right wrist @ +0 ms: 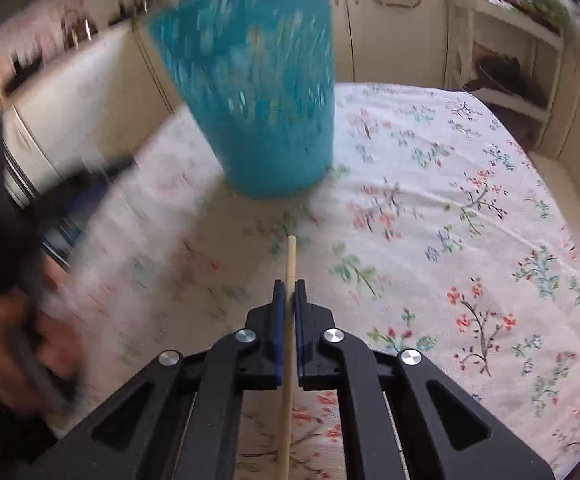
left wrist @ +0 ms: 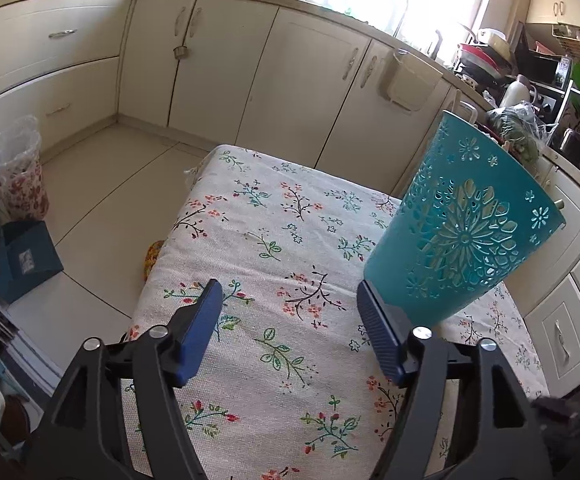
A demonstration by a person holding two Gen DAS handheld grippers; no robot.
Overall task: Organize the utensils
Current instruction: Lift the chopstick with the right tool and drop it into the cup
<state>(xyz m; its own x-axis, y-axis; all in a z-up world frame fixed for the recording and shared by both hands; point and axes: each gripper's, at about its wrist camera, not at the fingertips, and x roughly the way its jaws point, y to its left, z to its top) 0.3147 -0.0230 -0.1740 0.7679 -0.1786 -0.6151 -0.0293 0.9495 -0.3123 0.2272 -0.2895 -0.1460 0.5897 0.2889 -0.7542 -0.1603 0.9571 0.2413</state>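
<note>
A teal plastic utensil holder [left wrist: 462, 216] with cut-out flower patterns stands upright on the floral tablecloth [left wrist: 257, 248]. My left gripper [left wrist: 290, 300] is open just left of the holder's base, its right finger close beside the holder, and nothing sits between the pads. In the right wrist view the same holder [right wrist: 261, 92] appears blurred at the top centre. My right gripper [right wrist: 289, 292] is shut on a thin wooden stick [right wrist: 290, 256], which pokes out past the fingertips toward the holder and runs back under the gripper. The blurred left gripper [right wrist: 89, 184] shows at the left edge.
Cream kitchen cabinets [left wrist: 193, 60] ring the table on the far side and right. A plastic-lined bin [left wrist: 17, 168] and a blue box [left wrist: 25, 260] stand on the floor at left. A cluttered counter with dishes [left wrist: 510, 64] lies at the back right.
</note>
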